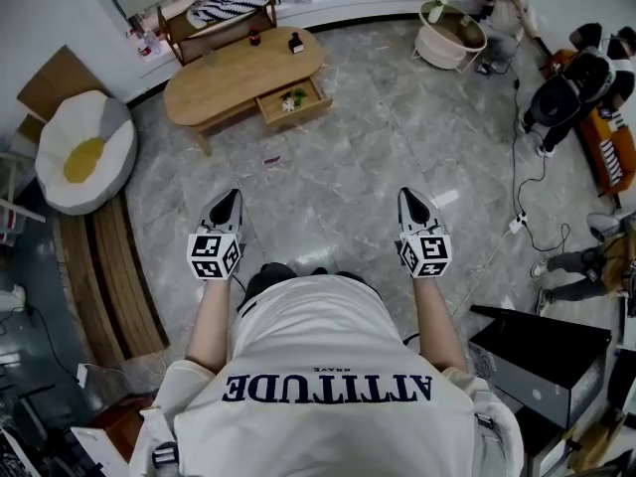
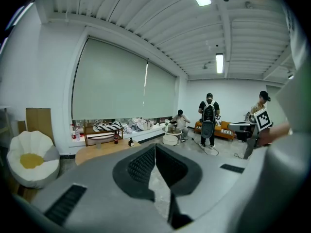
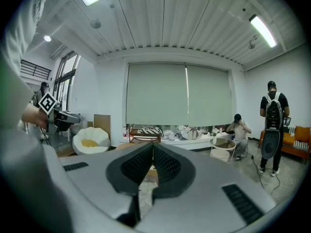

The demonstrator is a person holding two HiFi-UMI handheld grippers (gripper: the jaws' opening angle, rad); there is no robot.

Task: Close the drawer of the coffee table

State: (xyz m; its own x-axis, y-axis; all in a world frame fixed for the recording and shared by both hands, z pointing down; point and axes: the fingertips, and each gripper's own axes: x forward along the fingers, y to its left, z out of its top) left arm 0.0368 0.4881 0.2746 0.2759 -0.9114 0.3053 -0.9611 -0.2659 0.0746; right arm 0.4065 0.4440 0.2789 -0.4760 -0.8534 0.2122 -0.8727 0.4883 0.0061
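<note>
We see the coffee table point(image 1: 234, 76) far up the head view, towards the left, standing on the grey stone floor point(image 1: 378, 157) close to the wall. It is low, with a long, oval top of light wood, and it lies slantwise, its left end nearer to us than its right. One wooden leg shows under the left end. The drawer point(image 1: 292, 103) is open: it is pulled well out of the long side that faces us, near the right end (its front stands clear of the top's edge). It is a shallow box of the same light wood, level, its inside open to view.
</note>
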